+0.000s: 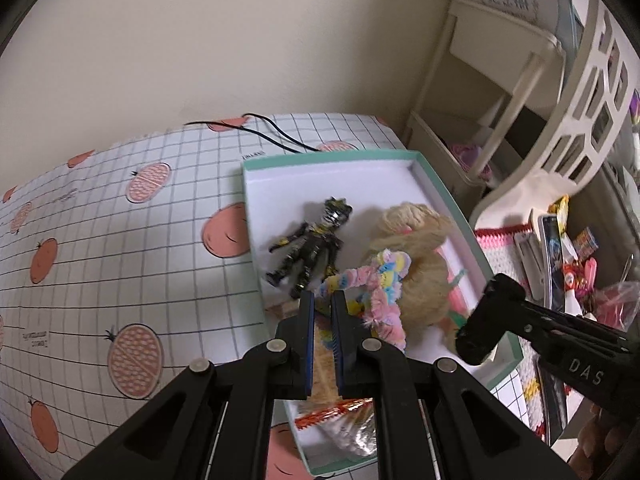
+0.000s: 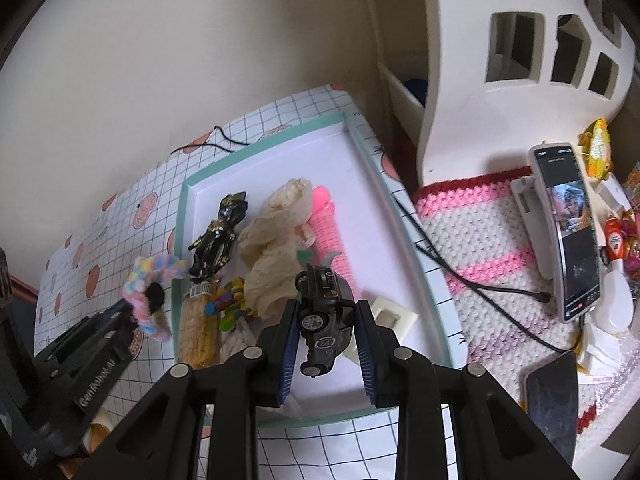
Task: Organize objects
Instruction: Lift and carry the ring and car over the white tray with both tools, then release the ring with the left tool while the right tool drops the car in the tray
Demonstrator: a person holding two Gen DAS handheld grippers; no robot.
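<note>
A white tray with a teal rim [image 1: 448,196] [image 2: 360,136] lies on the checked tablecloth. It holds a black-and-gold action figure [image 1: 312,248] [image 2: 220,232], a doll with blond hair [image 1: 416,248] [image 2: 276,240] and several small toys. My left gripper [image 1: 322,300] [image 2: 136,308] is shut on a pastel chenille ring [image 1: 376,280] [image 2: 148,292], held over the tray's near left edge. My right gripper [image 2: 327,306] is shut on a black toy car [image 2: 324,320] above the tray's near part. It shows in the left wrist view as a black shape [image 1: 480,320] at the tray's right rim.
A pink-and-white crochet mat [image 2: 480,240] lies right of the tray, with a phone on a stand [image 2: 568,232], a black cable [image 2: 440,264] and a pile of small items. A white cut-out basket [image 2: 520,40] and a shelf stand behind. The tablecloth [image 1: 120,240] stretches left.
</note>
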